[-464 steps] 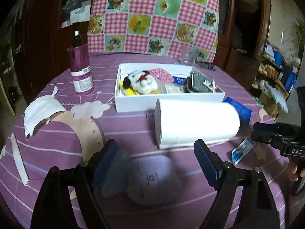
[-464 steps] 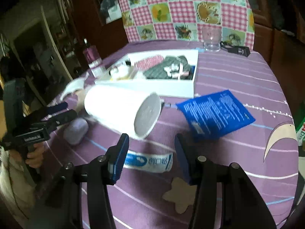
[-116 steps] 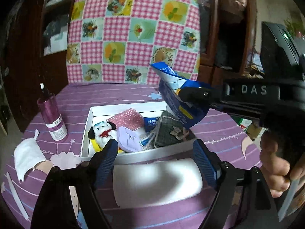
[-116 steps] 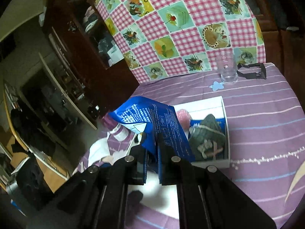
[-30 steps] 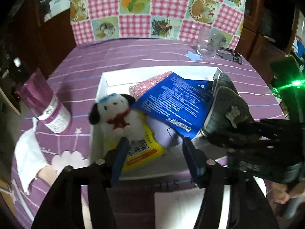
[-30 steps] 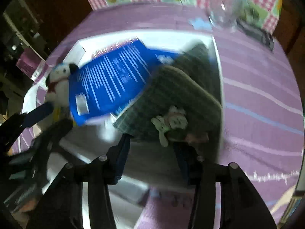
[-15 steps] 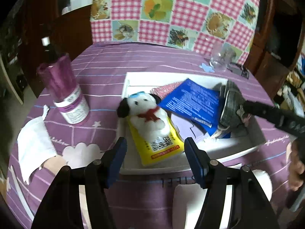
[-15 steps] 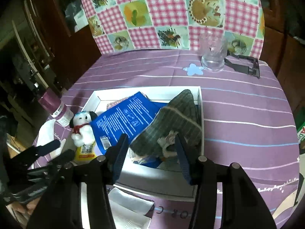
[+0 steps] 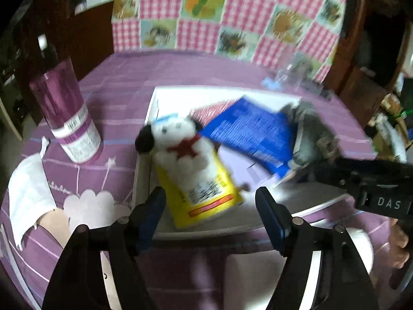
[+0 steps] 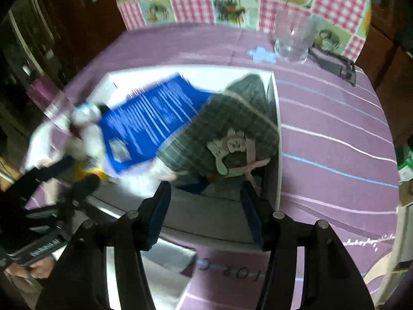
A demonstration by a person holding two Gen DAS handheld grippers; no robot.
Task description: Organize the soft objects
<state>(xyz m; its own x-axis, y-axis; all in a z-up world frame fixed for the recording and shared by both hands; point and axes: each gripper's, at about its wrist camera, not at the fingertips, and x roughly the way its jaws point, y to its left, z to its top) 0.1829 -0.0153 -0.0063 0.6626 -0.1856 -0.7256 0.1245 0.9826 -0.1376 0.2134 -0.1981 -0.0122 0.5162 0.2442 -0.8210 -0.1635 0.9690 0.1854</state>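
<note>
left wrist: close, looking down | right wrist: likewise | shared: white box (image 9: 227,230) (image 10: 273,134)

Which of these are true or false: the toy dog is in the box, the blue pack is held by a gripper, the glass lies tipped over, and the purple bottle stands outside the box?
1. The toy dog lies in the white box. True.
2. A gripper holds the blue pack. False: it lies in the box; both grippers are empty.
3. The glass lies tipped over. False: it stands upright.
4. The purple bottle stands outside the box. True.
</note>
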